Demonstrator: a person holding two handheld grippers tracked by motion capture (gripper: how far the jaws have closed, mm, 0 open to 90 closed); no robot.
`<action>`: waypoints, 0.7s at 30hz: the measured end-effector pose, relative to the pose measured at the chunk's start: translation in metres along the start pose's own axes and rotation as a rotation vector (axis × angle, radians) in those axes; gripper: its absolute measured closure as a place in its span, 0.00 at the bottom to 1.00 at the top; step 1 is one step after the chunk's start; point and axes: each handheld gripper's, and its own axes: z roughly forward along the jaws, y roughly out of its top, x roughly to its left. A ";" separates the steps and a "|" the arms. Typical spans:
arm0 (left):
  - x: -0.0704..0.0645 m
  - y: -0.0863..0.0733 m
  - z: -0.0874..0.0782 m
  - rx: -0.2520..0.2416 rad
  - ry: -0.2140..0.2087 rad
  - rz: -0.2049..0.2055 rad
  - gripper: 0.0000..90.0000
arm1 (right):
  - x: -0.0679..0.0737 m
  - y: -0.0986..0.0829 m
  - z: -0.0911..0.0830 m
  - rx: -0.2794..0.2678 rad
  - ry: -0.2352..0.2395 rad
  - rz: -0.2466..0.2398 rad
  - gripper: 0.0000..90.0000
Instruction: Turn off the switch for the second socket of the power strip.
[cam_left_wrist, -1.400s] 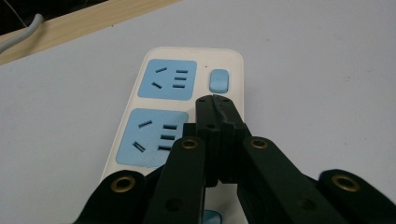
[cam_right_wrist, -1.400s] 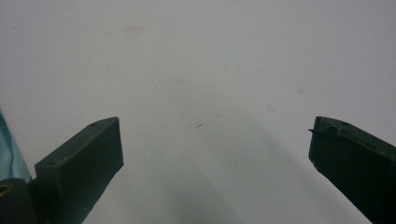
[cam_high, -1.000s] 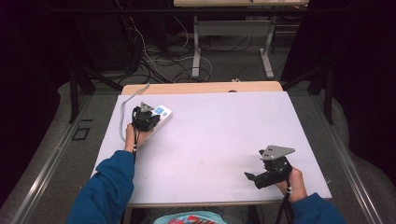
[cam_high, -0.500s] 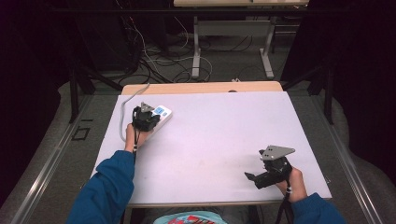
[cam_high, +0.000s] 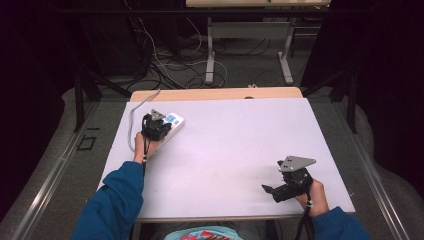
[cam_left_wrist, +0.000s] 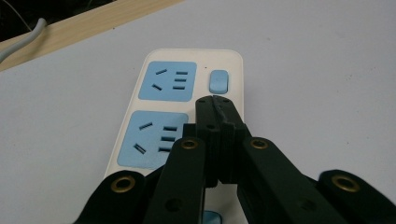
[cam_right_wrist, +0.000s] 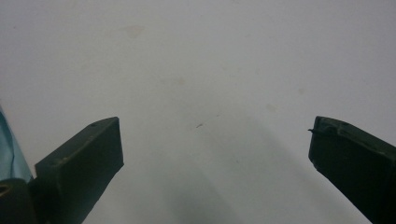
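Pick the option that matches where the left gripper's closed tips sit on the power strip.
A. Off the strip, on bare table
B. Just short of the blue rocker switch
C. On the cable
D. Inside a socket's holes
B: in the left gripper view the left gripper, jaws pressed together, ends just below the blue switch on the power strip, beside the two blue sockets rather than in them.

A smooth, glossy white plastic power strip (cam_left_wrist: 187, 107) with matt blue socket faces is seen; the table (cam_high: 240, 145) is matt white, wood-edged at 12 o'clock.
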 end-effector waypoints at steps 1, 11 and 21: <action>0.000 0.000 0.001 -0.019 0.009 0.002 1.00 | 0.000 0.000 0.000 0.000 0.000 0.000 0.03; 0.000 0.002 -0.002 -0.015 0.016 0.008 1.00 | 0.000 0.000 0.000 0.001 0.000 0.000 0.03; 0.002 0.002 -0.005 -0.029 0.022 -0.007 1.00 | -0.001 0.000 0.000 0.001 0.001 -0.012 0.03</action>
